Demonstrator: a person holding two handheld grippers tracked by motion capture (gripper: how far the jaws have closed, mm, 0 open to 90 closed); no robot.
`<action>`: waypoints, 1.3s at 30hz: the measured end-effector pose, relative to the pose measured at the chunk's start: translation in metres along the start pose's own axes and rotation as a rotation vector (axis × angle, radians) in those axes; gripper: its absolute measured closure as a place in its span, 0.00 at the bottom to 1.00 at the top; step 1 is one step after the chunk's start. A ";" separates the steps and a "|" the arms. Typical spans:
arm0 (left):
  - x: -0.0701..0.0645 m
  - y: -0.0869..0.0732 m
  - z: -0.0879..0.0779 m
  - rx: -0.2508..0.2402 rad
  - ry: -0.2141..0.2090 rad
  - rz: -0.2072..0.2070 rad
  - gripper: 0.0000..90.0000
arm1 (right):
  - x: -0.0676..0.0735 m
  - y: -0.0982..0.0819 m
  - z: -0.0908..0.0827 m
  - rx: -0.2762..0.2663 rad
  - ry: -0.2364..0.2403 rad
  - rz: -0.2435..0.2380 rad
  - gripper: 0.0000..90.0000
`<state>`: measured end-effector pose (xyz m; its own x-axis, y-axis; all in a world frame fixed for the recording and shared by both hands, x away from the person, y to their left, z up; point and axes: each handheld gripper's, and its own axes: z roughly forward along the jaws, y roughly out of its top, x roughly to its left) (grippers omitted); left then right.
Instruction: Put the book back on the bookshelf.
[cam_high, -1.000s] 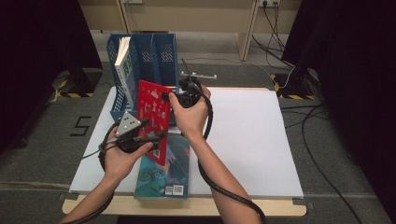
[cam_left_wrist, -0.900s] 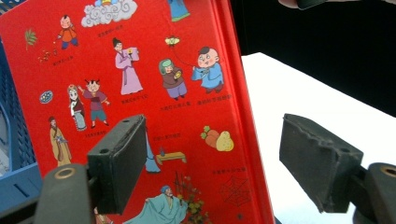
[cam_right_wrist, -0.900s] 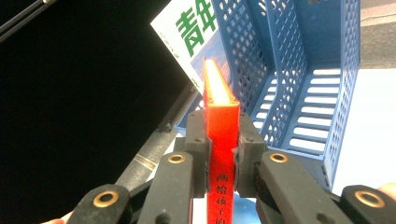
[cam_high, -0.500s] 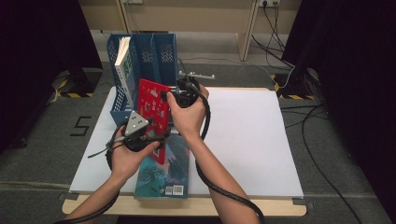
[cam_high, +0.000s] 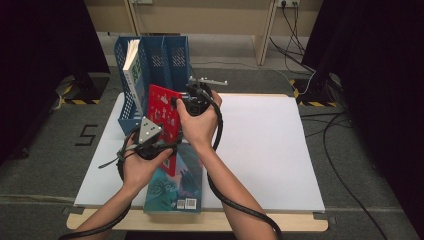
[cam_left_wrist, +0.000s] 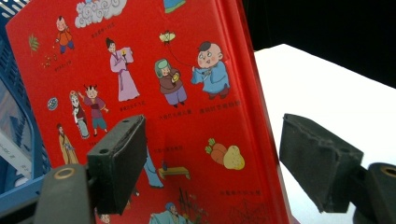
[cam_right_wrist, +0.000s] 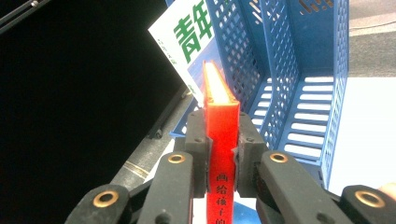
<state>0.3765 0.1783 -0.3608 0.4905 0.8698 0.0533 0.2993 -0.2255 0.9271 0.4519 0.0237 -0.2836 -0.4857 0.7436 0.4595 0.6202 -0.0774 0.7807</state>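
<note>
A red picture book (cam_high: 161, 111) stands upright on the table in front of the blue file rack (cam_high: 165, 60). My right gripper (cam_high: 181, 104) is shut on its spine near the top; in the right gripper view the pads of my right gripper (cam_right_wrist: 222, 128) press both sides of the red book (cam_right_wrist: 219, 107). My left gripper (cam_high: 157, 140) is low at the book's near side, with its jaws open. In the left gripper view my left gripper (cam_left_wrist: 217, 156) has both pads wide apart in front of the red cover (cam_left_wrist: 154, 84), and neither pad presses on it.
A white book with green characters (cam_high: 132, 70) stands in the rack's left compartment; the other compartments (cam_right_wrist: 303, 102) look empty. A teal book (cam_high: 175, 187) lies flat at the front edge of the white table (cam_high: 265, 145). Dark curtains and cables surround the table.
My left gripper has shifted slightly to the right, closer to the red book. The right gripper and the book have stayed in place.
</note>
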 end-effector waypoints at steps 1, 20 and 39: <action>0.000 0.000 0.001 0.001 0.004 0.001 0.25 | 0.000 0.000 0.000 -0.001 -0.001 0.000 0.89; 0.000 0.002 0.009 0.022 0.037 0.018 0.25 | 0.005 -0.001 -0.001 -0.008 0.000 0.009 0.88; 0.007 -0.008 0.010 0.041 0.046 0.012 0.32 | 0.014 -0.004 -0.011 -0.006 -0.020 -0.004 0.86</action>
<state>0.3856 0.1813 -0.3712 0.4569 0.8857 0.0824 0.3269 -0.2533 0.9105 0.4365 0.0270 -0.2757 -0.4759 0.7569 0.4480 0.6142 -0.0786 0.7852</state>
